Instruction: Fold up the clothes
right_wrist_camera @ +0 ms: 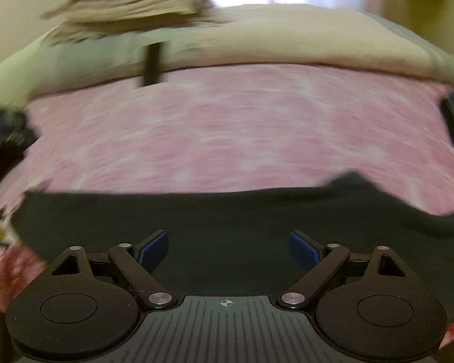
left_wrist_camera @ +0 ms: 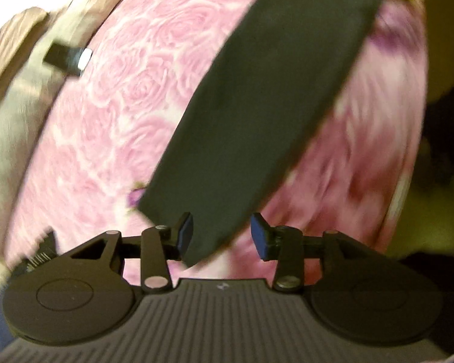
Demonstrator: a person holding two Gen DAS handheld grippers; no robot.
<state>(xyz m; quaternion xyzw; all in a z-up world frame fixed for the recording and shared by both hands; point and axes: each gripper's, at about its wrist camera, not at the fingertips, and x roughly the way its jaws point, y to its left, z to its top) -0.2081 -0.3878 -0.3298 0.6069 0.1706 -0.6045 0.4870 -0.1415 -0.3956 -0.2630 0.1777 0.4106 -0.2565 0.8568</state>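
- A pink rose-print bedspread (left_wrist_camera: 130,96) covers the bed and fills most of both views; in the right wrist view it is smeared by motion blur (right_wrist_camera: 227,127).
- Beyond the spread lies a cream blanket (right_wrist_camera: 287,39), with a stack of folded beige fabrics (right_wrist_camera: 130,3) on it toward the left; the stack is too blurred to make out further.
- A small black oblong object (right_wrist_camera: 152,63) sits at the line where the blanket meets the pink spread; the left wrist view shows it with a pale end (left_wrist_camera: 68,59). What it is cannot be told.
- A bright window glows behind the bed in the right wrist view.
- The dark garment (left_wrist_camera: 257,115) lies on the pink spread as a long, flat, smooth-edged strip, running diagonally from the upper right down to a corner between the left tool's fingers.
- In the right wrist view the same garment (right_wrist_camera: 227,220) spreads as a wide band across the near edge of the bed, with a raised rumple toward its right end.
- The left gripper (left_wrist_camera: 222,236) stands partly spread; the garment's corner lies in the gap beside one blue pad, unclamped.
- The right gripper (right_wrist_camera: 228,249) is spread wide above the dark cloth, gripping nothing.
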